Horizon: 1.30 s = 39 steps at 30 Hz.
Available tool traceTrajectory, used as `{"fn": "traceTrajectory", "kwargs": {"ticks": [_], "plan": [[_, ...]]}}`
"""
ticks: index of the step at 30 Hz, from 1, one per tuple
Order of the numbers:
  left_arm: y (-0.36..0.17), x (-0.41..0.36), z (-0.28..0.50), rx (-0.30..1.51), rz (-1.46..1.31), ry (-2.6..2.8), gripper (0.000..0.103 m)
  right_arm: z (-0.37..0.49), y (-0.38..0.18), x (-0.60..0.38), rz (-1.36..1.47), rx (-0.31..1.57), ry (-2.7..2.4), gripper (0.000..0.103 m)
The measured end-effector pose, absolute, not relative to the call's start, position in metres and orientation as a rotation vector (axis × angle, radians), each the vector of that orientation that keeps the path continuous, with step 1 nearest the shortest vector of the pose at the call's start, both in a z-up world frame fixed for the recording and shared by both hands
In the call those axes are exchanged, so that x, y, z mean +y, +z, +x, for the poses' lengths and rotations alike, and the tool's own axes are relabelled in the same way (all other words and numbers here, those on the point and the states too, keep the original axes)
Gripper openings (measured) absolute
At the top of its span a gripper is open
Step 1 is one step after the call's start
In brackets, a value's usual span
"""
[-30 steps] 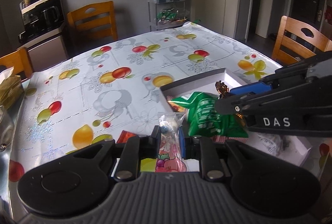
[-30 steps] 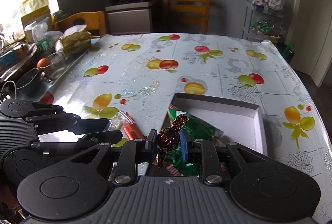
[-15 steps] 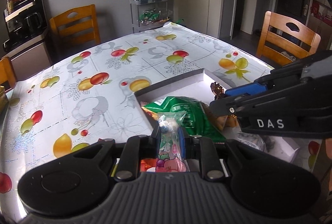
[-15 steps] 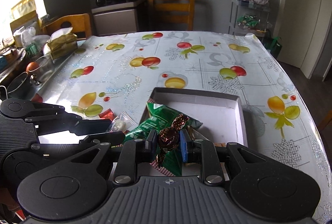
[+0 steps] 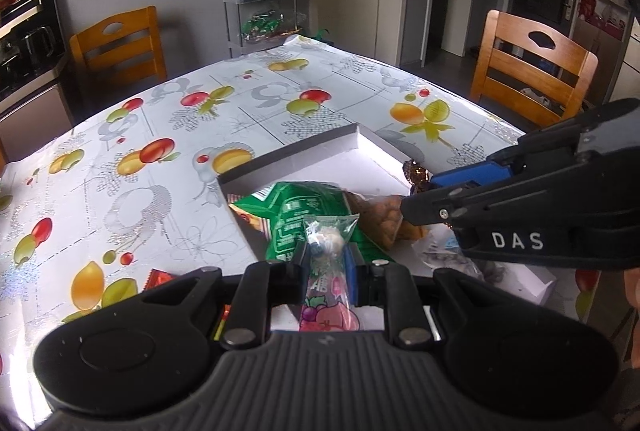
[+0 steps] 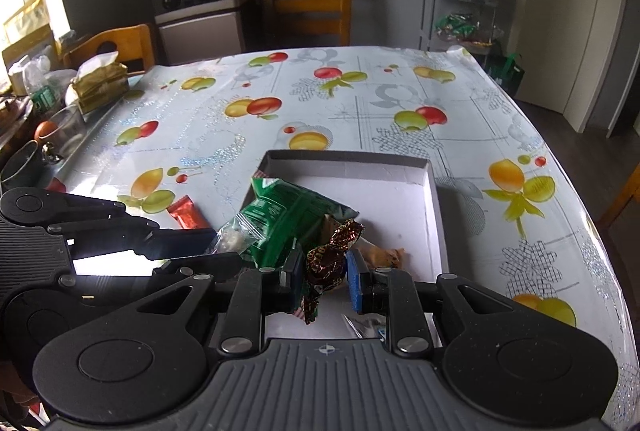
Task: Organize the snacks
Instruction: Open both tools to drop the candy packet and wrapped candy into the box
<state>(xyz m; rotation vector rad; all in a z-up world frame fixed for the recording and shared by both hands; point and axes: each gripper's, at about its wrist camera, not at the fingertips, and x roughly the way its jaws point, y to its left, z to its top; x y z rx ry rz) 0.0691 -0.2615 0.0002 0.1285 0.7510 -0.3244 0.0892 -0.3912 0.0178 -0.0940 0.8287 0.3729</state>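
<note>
The left gripper (image 5: 326, 255) is clamped on a clear packet (image 5: 328, 271): a see-through wrapper with a crimped top edge, a pale round sweet inside, and pink and purple fruit print on its lower part. It stands upright between the pads, over the near left corner of the box (image 5: 360, 143). The right gripper (image 6: 324, 271) is clamped on a candy (image 6: 326, 259) in shiny dark brown foil, twisted at both ends, one twist pointing to 1 o'clock and the other hanging toward 6.

The box is a shallow white tray with a grey rim, lying on a table (image 6: 360, 91) covered in a fruit-print cloth. In it, at about 9 o'clock, lies a crumpled green bag (image 6: 288, 215) with white lettering; a tan wrapped snack (image 6: 384, 255) lies beside it. A red bar (image 6: 186, 217) lies on the cloth just outside the box, at 9 o'clock.
</note>
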Motion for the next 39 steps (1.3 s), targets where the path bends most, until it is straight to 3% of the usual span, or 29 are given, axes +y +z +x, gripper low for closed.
{"fn": "traceTrajectory", "kwargs": {"ticks": [39], "plan": [[-0.035, -0.280, 0.072, 0.902, 0.148, -0.413, 0.015, 0.087, -0.017, -0.399, -0.108, 0.948, 0.348, 0.025]]}}
